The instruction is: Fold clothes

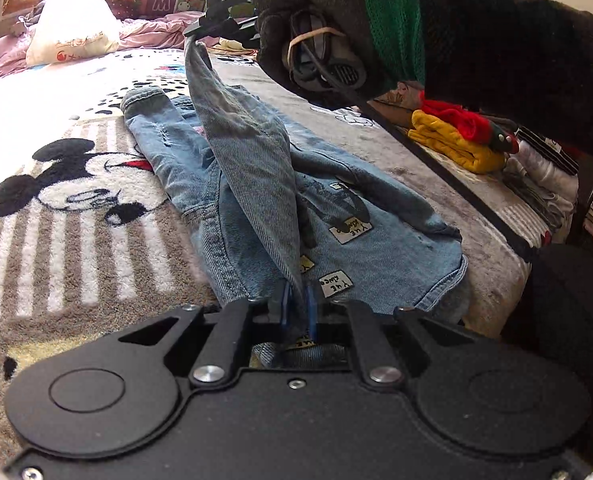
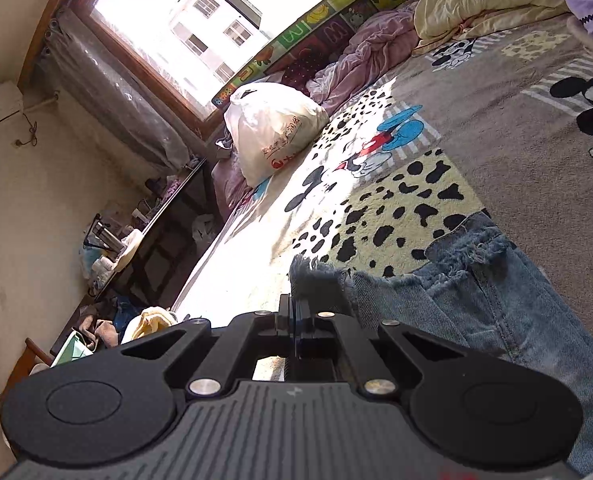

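Jeans (image 1: pixel 256 184), one pair, lie across the middle of the Mickey Mouse blanket (image 1: pixel 68 220) on the bed. Two grippers hold them: the left gripper (image 1: pixel 298 304), at lower centre, is clamped on the denim right in front of it, and the right gripper (image 1: pixel 194 32), at top centre, pinches a lifted leg end (frayed hem). One white bag (image 1: pixel 72 24) sits upper left; folded clothes (image 1: pixel 456 136) are stacked at right.

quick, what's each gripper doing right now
left gripper: shut on the denim jacket, near edge
right gripper: shut on the jacket's frayed hem, lifted
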The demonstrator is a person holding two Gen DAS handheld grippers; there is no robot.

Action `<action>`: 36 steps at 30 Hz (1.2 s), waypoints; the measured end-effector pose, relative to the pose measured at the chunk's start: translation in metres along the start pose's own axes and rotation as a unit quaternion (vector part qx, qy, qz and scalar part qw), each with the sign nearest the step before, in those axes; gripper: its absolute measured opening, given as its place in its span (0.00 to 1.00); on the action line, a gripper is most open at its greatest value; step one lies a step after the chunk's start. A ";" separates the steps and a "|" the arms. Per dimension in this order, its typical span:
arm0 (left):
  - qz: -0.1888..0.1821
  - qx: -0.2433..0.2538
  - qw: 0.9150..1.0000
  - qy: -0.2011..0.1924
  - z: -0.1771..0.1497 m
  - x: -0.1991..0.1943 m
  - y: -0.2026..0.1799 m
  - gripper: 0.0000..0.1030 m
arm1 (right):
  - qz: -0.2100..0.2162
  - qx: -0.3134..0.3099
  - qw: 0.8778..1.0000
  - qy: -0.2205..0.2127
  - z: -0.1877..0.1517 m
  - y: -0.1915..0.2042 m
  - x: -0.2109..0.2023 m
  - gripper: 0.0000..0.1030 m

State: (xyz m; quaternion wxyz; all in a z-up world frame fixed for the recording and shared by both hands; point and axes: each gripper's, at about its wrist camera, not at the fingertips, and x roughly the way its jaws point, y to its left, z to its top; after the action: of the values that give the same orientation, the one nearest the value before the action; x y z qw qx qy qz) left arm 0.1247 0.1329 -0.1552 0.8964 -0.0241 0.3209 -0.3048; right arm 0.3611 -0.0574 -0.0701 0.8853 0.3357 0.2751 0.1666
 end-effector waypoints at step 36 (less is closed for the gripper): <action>-0.019 -0.068 0.997 0.016 0.005 -0.001 0.024 0.06 | 0.002 -0.099 0.993 0.060 0.004 0.000 0.031 0.46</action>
State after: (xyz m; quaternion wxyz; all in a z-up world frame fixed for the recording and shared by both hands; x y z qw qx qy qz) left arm 0.1402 0.1522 -0.1566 0.8815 -0.0864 0.3547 -0.2995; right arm 0.3878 -0.0445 -0.0790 0.8958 0.2366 0.3094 0.2141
